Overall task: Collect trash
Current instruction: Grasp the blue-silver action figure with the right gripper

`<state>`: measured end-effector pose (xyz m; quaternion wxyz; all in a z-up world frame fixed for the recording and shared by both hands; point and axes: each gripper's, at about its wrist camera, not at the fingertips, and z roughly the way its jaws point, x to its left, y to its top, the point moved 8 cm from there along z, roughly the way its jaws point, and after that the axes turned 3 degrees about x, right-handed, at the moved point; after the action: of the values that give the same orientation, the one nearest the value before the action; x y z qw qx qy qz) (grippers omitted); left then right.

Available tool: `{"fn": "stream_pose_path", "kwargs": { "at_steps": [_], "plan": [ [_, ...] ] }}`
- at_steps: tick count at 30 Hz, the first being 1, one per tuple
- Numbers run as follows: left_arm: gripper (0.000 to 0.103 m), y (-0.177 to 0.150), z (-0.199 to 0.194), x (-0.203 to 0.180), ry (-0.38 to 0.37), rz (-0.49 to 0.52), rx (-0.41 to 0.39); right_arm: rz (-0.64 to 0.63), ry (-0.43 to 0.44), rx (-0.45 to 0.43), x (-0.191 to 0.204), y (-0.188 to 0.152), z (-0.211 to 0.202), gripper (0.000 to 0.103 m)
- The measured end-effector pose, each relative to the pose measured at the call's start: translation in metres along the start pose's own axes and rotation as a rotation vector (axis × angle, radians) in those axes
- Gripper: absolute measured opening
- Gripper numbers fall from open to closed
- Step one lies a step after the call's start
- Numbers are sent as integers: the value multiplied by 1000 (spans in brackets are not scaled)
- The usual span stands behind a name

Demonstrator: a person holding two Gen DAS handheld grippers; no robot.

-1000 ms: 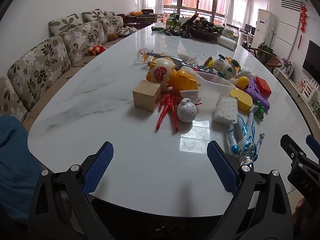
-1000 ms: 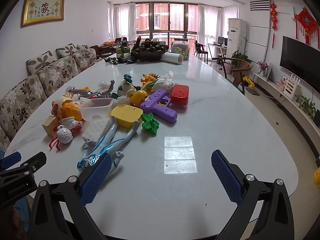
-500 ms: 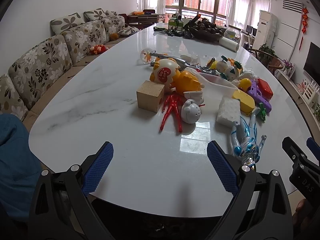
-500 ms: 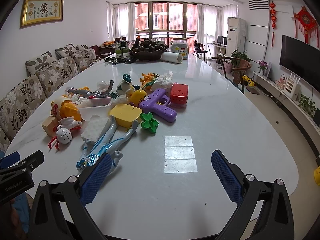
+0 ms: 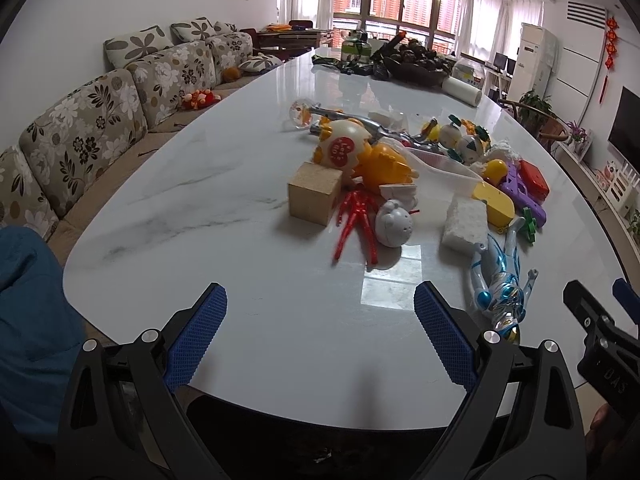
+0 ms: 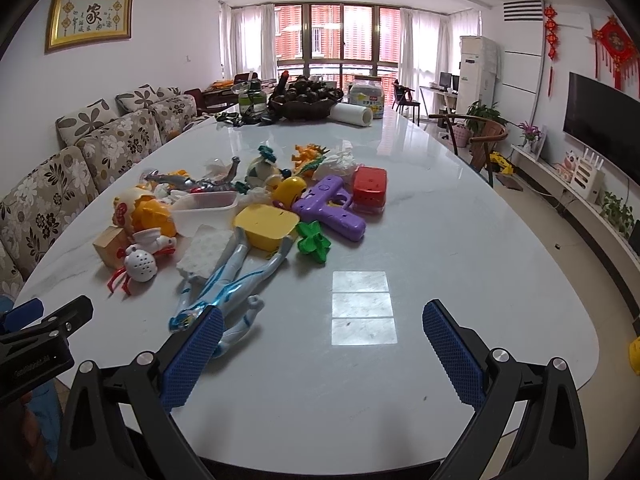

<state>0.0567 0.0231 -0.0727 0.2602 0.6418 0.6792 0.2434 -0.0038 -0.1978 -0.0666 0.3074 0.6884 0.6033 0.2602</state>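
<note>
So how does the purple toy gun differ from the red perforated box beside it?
The purple plastic toy gun is long and L-shaped, while the red perforated plastic box is compact and blocky. The gun lies flat on its side; the box stands on its base. The gun's surface is mostly smooth; the box's top is dotted with holes. Both rest on the white marble table, close together.

Floral sofa (image 5: 88, 128) left; windows (image 6: 332, 36) far; TV (image 6: 600, 120) right.
</note>
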Motion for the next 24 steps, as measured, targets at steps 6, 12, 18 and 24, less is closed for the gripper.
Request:
{"fn": "stream_pose_path", "kwargs": {
  "at_steps": [6,12,18,24],
  "plan": [
    [92,-2,-5,21,4,-31,-7,-29,28,30,25,-8,2,99],
    [92,-5,-13,49,8,-84,-20,-71,92,83,64,-15,15,99],
    [92,-8,-15,71,-4,-137,-24,-3,106,176,79,-8,50,99],
    [92,-7,-15,71,0,-130,-32,-73,86,145,82,-5,62,72]
  ]
}}
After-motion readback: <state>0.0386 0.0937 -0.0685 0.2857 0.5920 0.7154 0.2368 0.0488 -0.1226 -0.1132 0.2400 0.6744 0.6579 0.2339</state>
